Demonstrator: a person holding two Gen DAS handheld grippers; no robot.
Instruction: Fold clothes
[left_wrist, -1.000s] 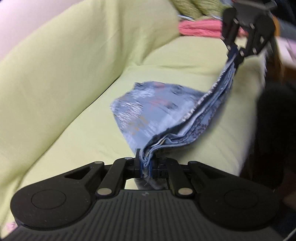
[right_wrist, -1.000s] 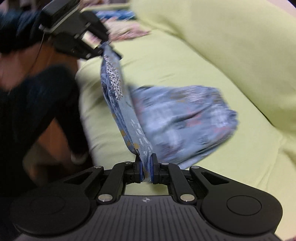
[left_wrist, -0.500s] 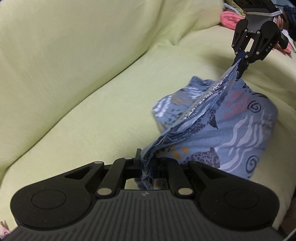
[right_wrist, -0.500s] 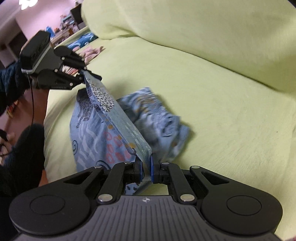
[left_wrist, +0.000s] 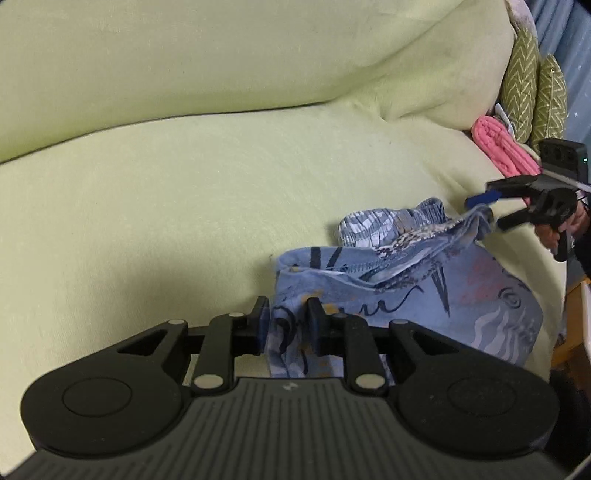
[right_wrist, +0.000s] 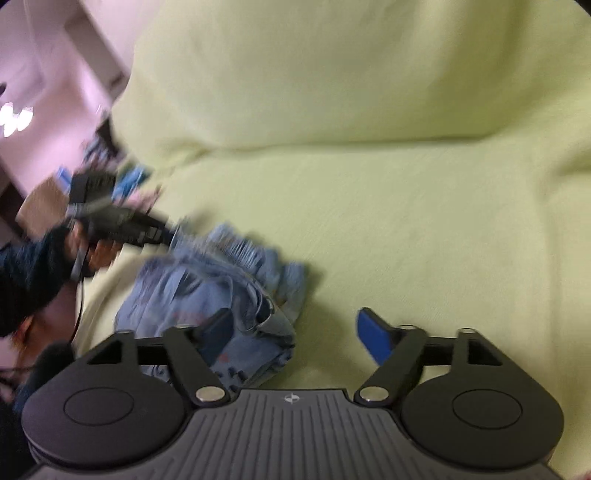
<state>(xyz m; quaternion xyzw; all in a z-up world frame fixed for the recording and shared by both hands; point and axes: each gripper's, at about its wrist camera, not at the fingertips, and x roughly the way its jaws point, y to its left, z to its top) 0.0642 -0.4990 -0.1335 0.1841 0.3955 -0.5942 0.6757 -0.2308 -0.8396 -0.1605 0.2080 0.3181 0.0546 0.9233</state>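
A blue patterned garment (left_wrist: 406, 295) lies folded on the green sofa seat (left_wrist: 184, 206). In the left wrist view my left gripper (left_wrist: 284, 325) stands partly open, with the garment's near edge loose between its fingers. My right gripper (left_wrist: 484, 210) shows at the right in that view, open, with the garment's far corner hanging at its fingertips. In the blurred right wrist view my right gripper (right_wrist: 295, 332) is wide open, with the garment (right_wrist: 221, 291) by its left finger. My left gripper (right_wrist: 162, 232) shows at the left in that view as a dark blur.
The sofa backrest (left_wrist: 221, 55) rises behind the seat. A folded pink cloth (left_wrist: 498, 147) and olive patterned cushions (left_wrist: 532, 88) lie at the sofa's far right end. The seat's front edge drops off at the right (left_wrist: 554, 295).
Both grippers lowered the stretched garment onto the sofa seat and opened. The garment now lies folded instead of hanging between them.
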